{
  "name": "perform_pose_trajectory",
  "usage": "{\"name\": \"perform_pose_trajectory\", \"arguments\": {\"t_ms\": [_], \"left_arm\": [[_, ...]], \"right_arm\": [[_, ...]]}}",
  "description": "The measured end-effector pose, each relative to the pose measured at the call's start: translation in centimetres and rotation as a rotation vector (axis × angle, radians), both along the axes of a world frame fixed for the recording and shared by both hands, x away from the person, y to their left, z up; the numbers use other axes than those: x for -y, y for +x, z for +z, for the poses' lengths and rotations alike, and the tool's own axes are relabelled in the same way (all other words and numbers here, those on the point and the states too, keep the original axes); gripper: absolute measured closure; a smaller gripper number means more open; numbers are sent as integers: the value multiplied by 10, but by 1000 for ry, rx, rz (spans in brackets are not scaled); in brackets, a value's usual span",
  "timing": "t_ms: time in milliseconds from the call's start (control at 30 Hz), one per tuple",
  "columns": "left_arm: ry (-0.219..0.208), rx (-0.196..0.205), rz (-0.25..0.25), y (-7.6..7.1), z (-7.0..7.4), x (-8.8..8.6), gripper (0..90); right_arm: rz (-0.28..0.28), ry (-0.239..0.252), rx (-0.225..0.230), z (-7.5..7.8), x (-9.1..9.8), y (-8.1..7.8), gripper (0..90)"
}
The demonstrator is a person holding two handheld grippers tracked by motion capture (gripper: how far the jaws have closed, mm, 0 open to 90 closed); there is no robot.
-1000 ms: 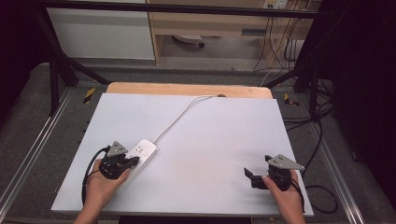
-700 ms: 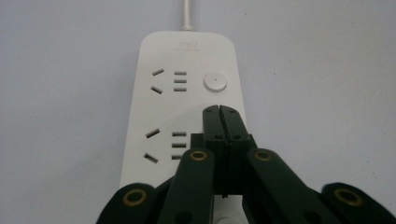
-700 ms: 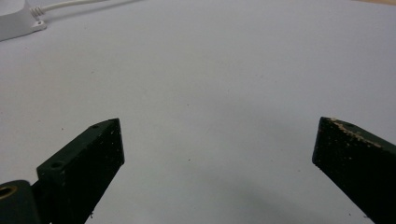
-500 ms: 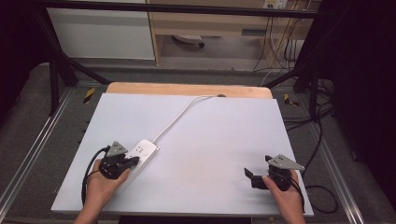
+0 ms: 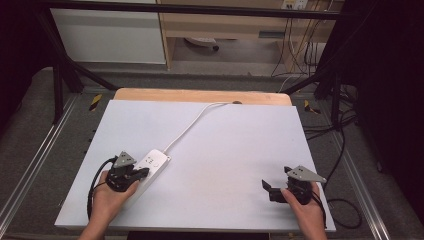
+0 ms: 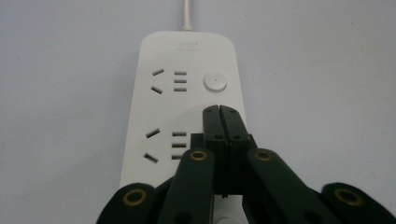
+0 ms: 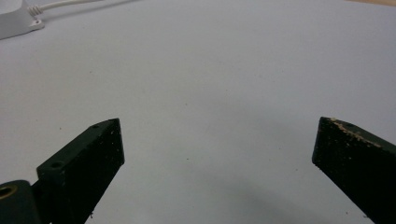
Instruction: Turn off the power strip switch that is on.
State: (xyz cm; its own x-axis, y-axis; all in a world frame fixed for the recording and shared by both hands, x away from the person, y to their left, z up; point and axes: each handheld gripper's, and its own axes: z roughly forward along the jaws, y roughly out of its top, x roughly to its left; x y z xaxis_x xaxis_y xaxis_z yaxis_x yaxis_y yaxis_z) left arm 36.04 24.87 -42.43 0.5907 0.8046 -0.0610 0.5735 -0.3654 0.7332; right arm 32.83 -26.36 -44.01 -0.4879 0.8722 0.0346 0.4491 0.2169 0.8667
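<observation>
A white power strip lies on the white table at the front left, and its white cord runs to the far edge. My left gripper is shut with nothing between its jaws. In the left gripper view the left gripper hovers over the power strip, just short of its round button. My right gripper rests open near the front right, well away from the strip. In the right gripper view the right gripper has bare tabletop between its jaws; the strip's end shows far off.
A wooden board edge runs along the table's far side. Black frame legs stand at the left and right. Loose cables lie on the floor by the right edge. White cabinets stand behind.
</observation>
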Motion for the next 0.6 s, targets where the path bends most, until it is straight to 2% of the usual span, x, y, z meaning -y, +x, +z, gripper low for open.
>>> {"name": "perform_pose_trajectory", "arguments": {"t_ms": [400,500,567,600], "left_arm": [[-18,-4,5,0,-1,-1,900],[1,4,9,0,-1,-2,900],[-36,-15,17,1,-1,-4,900],[-80,-38,17,2,-2,-7,900]], "right_arm": [[0,1,3,1,1,-1,29],[2,-3,4,1,1,0,29],[2,-1,0,1,0,-1,28],[4,-5,3,1,-1,-1,28]]}}
